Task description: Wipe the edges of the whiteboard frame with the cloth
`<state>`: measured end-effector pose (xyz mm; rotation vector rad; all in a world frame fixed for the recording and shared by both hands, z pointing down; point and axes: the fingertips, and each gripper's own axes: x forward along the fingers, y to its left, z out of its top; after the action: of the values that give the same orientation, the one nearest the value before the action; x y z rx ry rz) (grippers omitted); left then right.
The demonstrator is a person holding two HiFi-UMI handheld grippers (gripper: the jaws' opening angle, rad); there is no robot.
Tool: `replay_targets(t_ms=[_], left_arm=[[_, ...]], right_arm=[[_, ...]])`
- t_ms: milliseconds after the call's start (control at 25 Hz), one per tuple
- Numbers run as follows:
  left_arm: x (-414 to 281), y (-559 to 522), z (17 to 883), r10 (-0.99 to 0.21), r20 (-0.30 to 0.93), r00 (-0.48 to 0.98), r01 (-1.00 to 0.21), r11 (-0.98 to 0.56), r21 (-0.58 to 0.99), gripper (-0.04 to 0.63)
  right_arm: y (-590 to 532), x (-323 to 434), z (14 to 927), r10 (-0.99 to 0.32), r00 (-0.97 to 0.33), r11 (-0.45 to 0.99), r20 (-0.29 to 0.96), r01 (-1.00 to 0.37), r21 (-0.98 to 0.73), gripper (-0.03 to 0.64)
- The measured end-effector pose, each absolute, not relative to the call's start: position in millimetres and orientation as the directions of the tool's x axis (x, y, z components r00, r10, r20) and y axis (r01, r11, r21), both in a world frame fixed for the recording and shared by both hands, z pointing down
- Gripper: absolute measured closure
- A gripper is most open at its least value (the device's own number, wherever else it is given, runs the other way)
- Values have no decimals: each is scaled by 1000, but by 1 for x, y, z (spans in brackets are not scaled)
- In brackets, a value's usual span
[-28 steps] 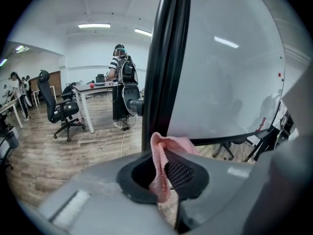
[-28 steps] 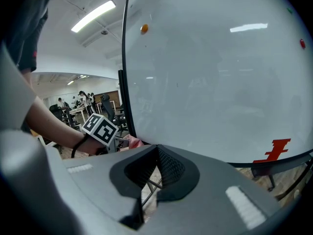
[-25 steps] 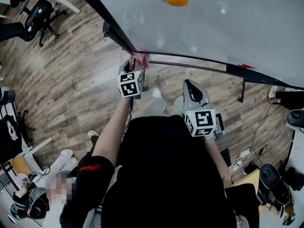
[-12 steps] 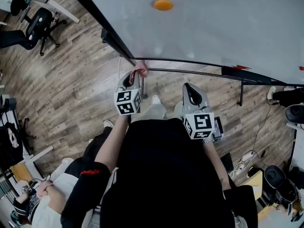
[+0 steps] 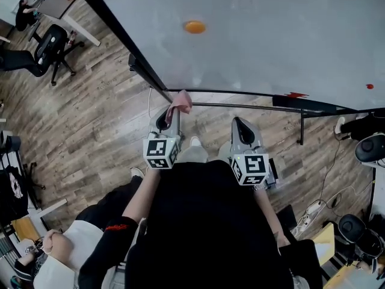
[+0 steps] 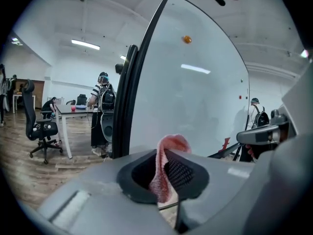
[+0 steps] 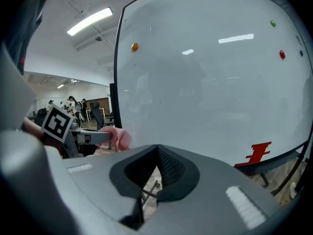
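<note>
So that I can rub the corner of the frame (image 5: 154,71), my left tool (image 5: 173,111) pinches the cloth (image 5: 180,100) near it; my right tool (image 5: 239,123) hangs closed, empty.

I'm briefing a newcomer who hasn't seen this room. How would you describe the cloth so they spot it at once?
Find the big whiteboard and follow its black frame to the lower left corner. Right by that corner, the left gripper pinches the cloth in its jaws. It is the only soft pink thing there; the right gripper beside it holds nothing.
</note>
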<state>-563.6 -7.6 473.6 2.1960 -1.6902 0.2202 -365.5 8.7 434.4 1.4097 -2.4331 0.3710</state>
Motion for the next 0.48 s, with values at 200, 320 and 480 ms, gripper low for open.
replay_targets(t_ms=[200,320,480], left_arm=[[-546,-9,416,-920,213,330,-942,-306,138,572],[-541,-11,386,-928,145,344,-937,-327,125,572],[-534,-16,347,-937,77,340,-938,-333,91,572]], right_arm=[[2,-356,411,-825,-456,453,334,-887,-91,615],[-3,-352,392,-844,-451,436,290,-892,-120,615],[-8,-350,364,-864,-451,436,226,-893,-115,615]])
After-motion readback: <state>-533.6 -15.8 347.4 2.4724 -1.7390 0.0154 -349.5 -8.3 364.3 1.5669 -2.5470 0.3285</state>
